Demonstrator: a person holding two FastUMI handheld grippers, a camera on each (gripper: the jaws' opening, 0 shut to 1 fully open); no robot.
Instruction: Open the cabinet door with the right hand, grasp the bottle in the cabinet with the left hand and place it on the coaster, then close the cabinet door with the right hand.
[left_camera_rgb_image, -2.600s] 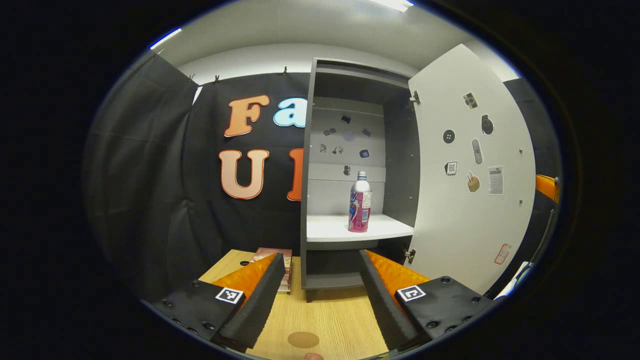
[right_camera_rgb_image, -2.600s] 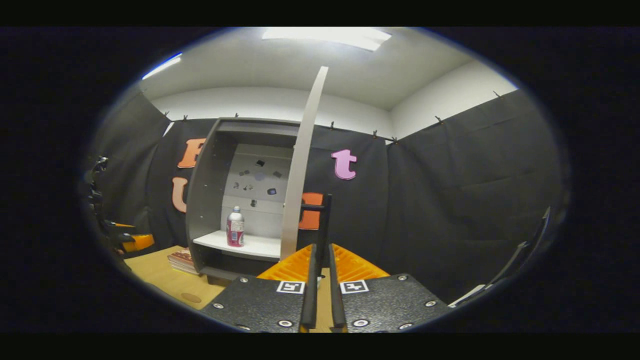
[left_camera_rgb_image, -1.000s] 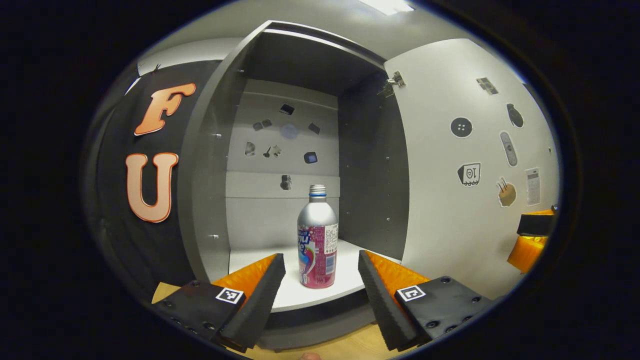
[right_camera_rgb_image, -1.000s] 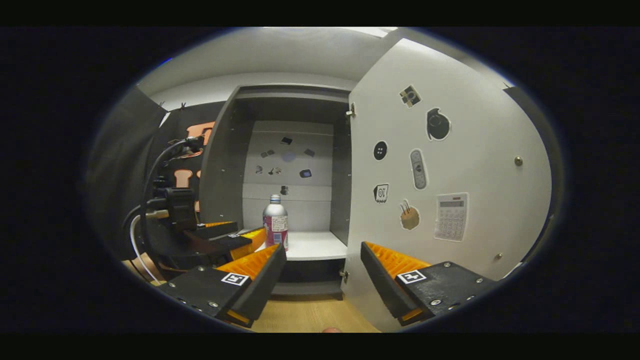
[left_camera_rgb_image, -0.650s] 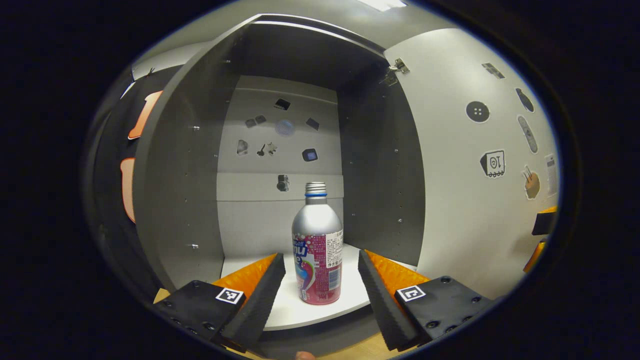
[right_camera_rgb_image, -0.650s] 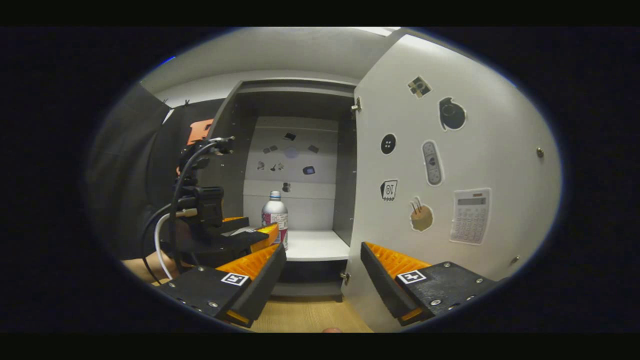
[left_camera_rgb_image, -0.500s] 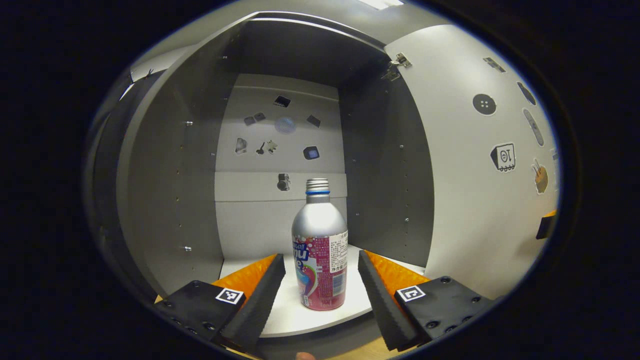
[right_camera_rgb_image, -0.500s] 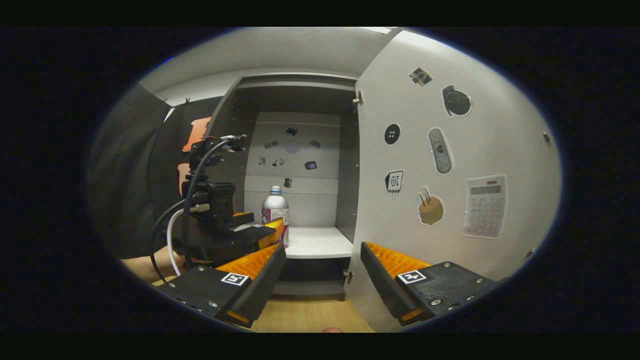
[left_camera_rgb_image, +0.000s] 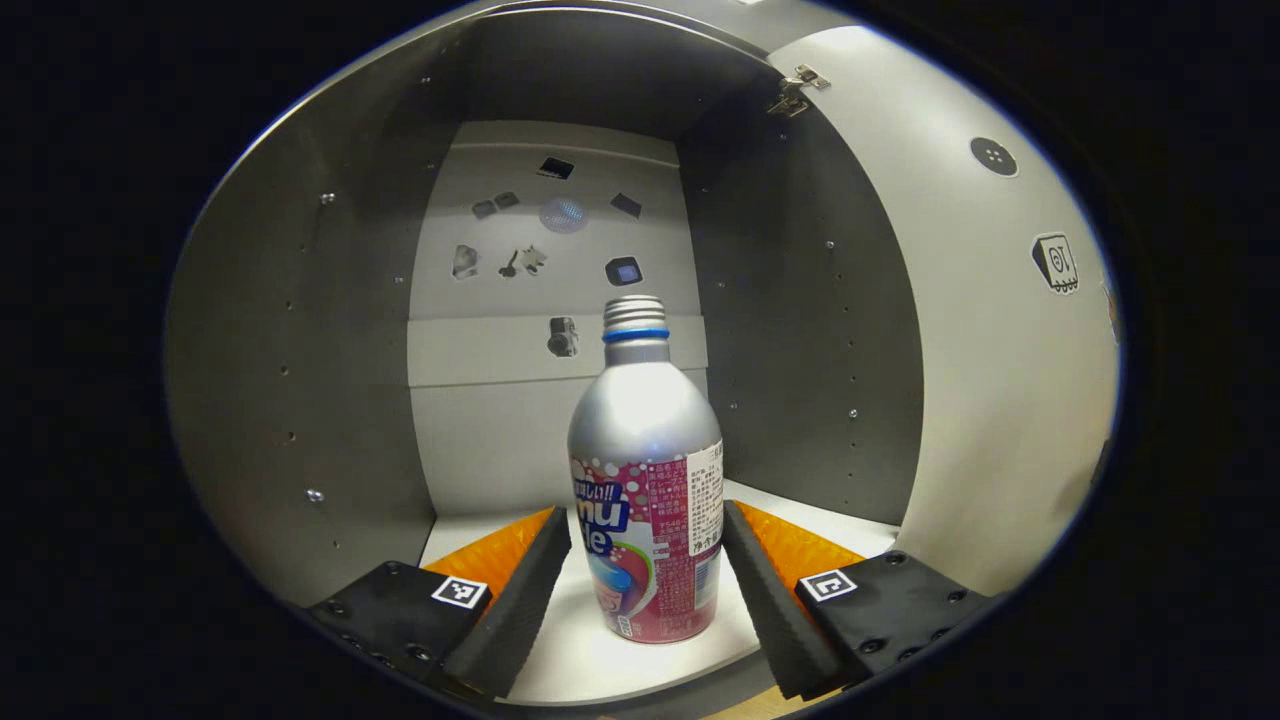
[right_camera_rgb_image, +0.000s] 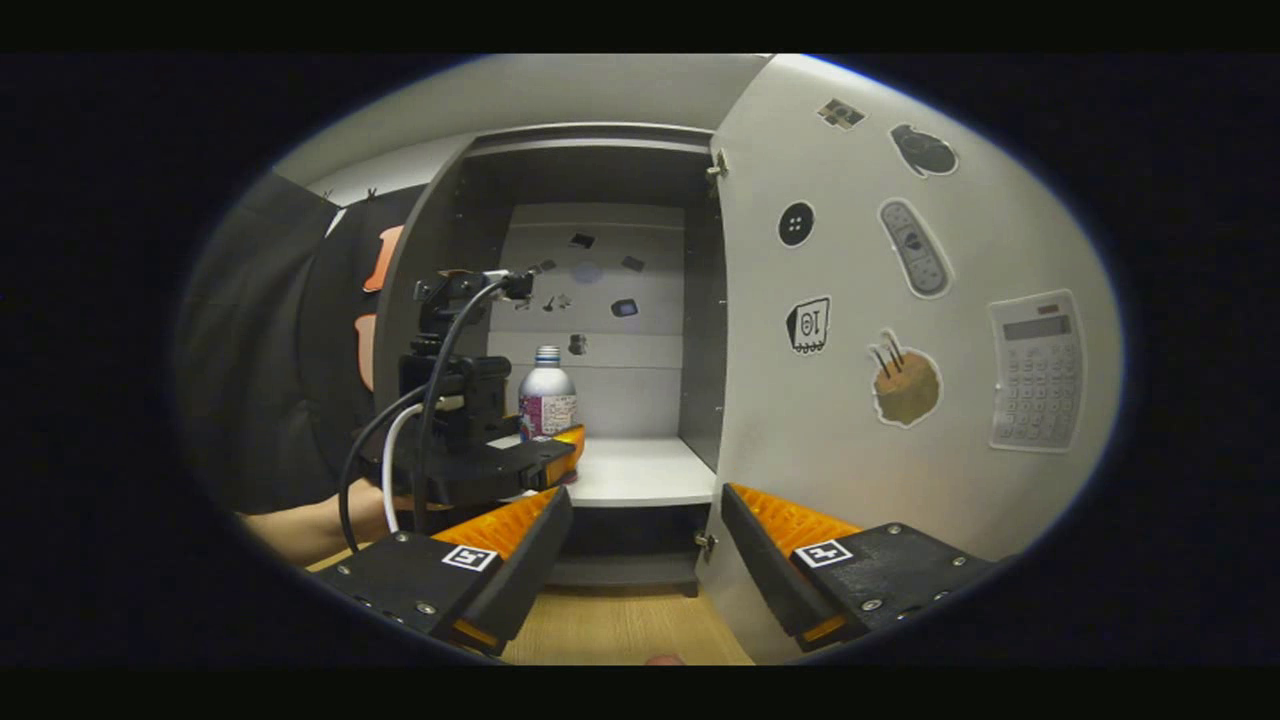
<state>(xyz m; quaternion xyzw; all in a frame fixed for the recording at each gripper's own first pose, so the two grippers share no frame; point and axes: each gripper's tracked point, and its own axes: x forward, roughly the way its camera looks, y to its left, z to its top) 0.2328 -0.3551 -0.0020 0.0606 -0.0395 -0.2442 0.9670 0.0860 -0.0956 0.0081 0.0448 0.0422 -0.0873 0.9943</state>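
A silver bottle (left_camera_rgb_image: 645, 470) with a pink label stands upright on the white shelf (left_camera_rgb_image: 590, 665) inside the grey cabinet (left_camera_rgb_image: 300, 350). My left gripper (left_camera_rgb_image: 645, 525) is open, with a finger on either side of the bottle's lower body and its jaws as wide as before. In the right gripper view the left gripper (right_camera_rgb_image: 500, 462) reaches into the cabinet beside the bottle (right_camera_rgb_image: 547, 398). My right gripper (right_camera_rgb_image: 645, 497) is open and holds nothing, low in front of the cabinet, close to the open door (right_camera_rgb_image: 900, 400).
The white door (left_camera_rgb_image: 1000, 350), covered with stickers, stands swung out on the right. The cabinet's side walls enclose the left gripper closely. A wooden tabletop (right_camera_rgb_image: 610, 625) lies below the cabinet. A person's forearm (right_camera_rgb_image: 290, 530) and cables trail behind the left gripper.
My left gripper has moved forward into the cabinet until its fingers straddle the bottle. The right gripper let go of the door's edge, opened and drew nearer the door.
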